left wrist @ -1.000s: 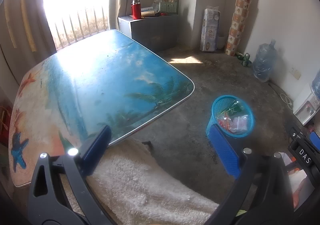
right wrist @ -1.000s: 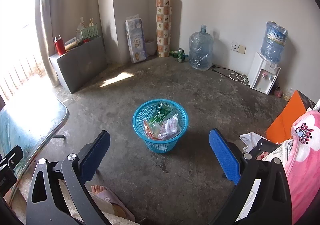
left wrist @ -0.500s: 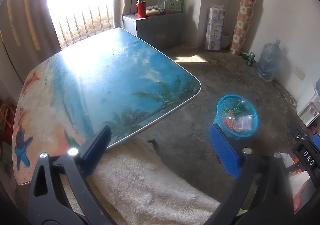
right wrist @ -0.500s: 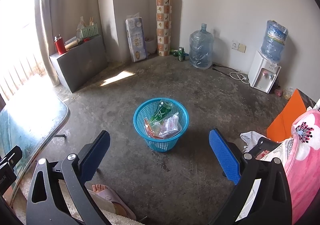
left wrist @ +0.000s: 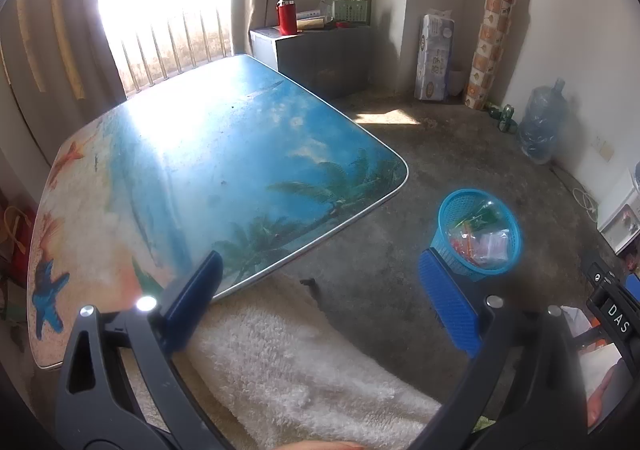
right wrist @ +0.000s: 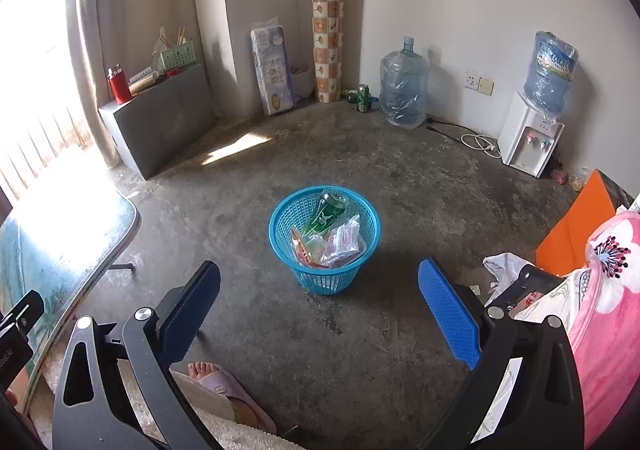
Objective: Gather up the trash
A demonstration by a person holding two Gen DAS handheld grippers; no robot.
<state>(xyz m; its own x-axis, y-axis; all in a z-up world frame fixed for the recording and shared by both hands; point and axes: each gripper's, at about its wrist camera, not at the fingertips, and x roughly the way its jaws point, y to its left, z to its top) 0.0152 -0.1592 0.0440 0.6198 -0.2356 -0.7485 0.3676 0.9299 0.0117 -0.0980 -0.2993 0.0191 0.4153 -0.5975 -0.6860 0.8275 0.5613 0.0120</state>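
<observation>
Left gripper (left wrist: 318, 304): you are holding it with its 2 blue pads spread wide and nothing between them, over the near edge of the beach-print table (left wrist: 192, 153).
Right gripper (right wrist: 319, 312): you are holding it spread wide too, gripping nothing, and it is facing the blue basket (right wrist: 324, 240) head-on.
Trash: it is sitting inside the blue basket on the concrete floor (a green bottle (right wrist: 328, 213) is leaning against the far rim, with clear wrappers (right wrist: 342, 242) beside it).
Bearing: from your right gripper the basket is lying straight ahead, between the lines of the 2 pads; from your left gripper it is lying ahead and off to the right, past the right pad.
Nearer hand: judging by these views, your right one is looking better lined up.
Table top: no loose trash is showing on it.
Judgement: the collecting is looking close to finished.
</observation>
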